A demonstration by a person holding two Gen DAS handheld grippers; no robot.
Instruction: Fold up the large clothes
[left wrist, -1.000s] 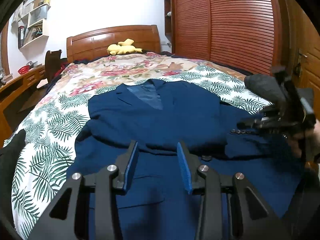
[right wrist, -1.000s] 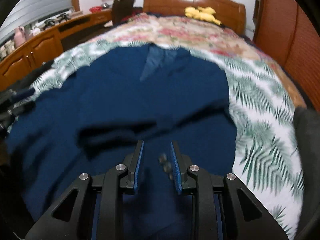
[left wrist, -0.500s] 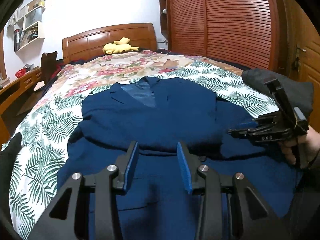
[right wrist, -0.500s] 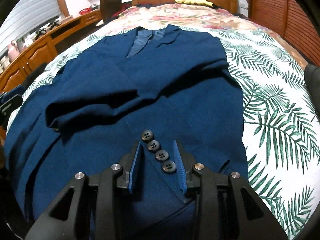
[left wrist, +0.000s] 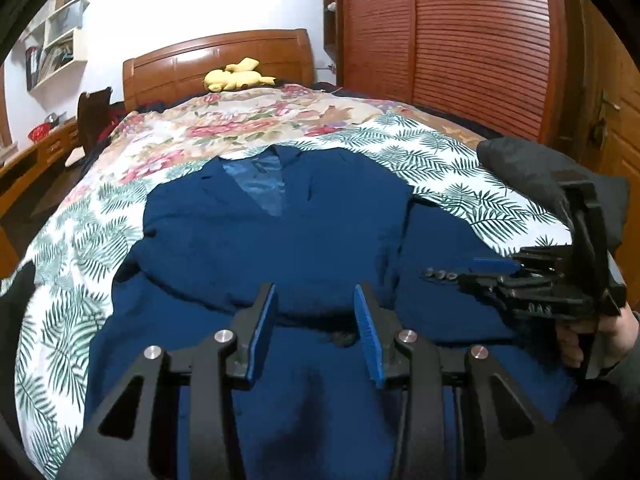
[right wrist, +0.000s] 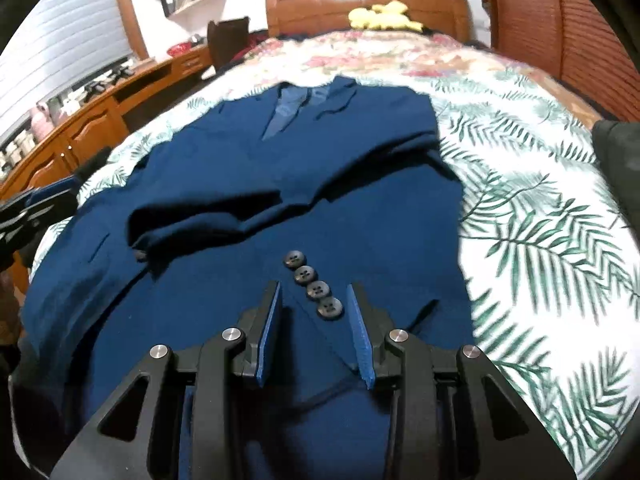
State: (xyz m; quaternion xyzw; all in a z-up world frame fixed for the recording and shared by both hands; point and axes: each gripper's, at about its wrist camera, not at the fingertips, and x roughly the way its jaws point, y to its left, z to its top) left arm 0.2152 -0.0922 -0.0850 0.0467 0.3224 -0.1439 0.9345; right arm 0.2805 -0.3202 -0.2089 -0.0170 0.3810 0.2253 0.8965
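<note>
A navy blue suit jacket [left wrist: 280, 240] lies face up on the bed, collar toward the headboard, one sleeve folded across its front. It also shows in the right wrist view [right wrist: 320, 168]. My left gripper [left wrist: 315, 300] is open and empty, hovering over the jacket's lower front. My right gripper [right wrist: 314, 300] is open over the sleeve cuff with its buttons [right wrist: 314, 286], which lies between the jaws. In the left wrist view the right gripper [left wrist: 472, 270] sits at the right, over the cuff.
The bed has a palm-leaf and floral quilt [left wrist: 440, 152], a wooden headboard [left wrist: 216, 60] and a yellow plush toy [left wrist: 236, 78]. A dark garment [left wrist: 532, 168] lies at the bed's right edge. A wooden wardrobe [left wrist: 460, 40] stands right, a desk [right wrist: 100, 120] left.
The right gripper has opened a little wider and pulled back slightly along the cuff, whose buttons now lie in plain view between the jaws. The left gripper has stayed open over the jacket.
</note>
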